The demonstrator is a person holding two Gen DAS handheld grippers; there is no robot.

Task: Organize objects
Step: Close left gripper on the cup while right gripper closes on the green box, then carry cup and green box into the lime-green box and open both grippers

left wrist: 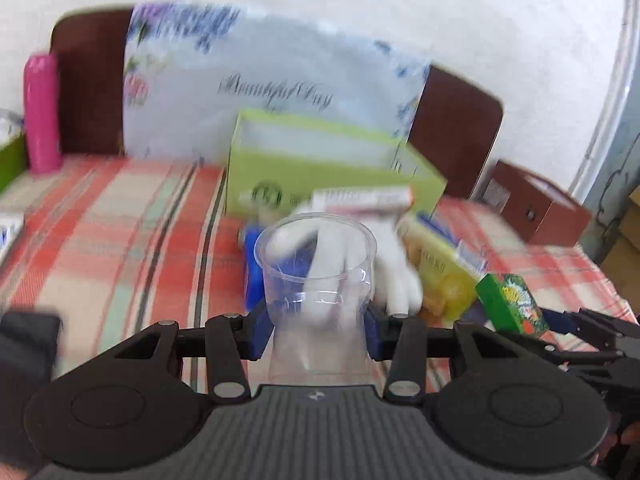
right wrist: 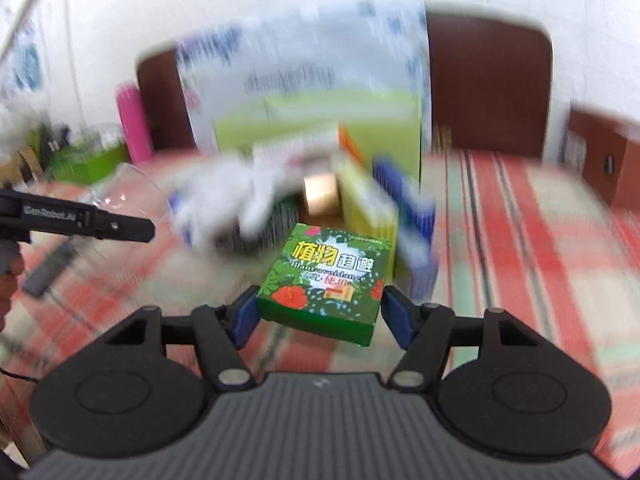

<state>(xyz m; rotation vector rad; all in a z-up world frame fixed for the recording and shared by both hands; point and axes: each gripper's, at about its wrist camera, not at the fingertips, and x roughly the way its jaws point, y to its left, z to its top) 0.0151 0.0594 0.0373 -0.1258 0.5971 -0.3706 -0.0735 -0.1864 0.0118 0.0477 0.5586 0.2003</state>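
My left gripper (left wrist: 318, 334) holds a clear cup (left wrist: 316, 264) upright between its blue pads, and my right gripper (right wrist: 318, 314) holds a small green box (right wrist: 324, 280) lifted off the checked cloth (right wrist: 520, 240). Just behind the cup sits a blurry pile with a white glove (left wrist: 384, 264) and a yellow pack (left wrist: 444, 272). Behind the pile stands an open green carton (left wrist: 320, 164), with a pink bottle (left wrist: 40, 112) far to the left of it.
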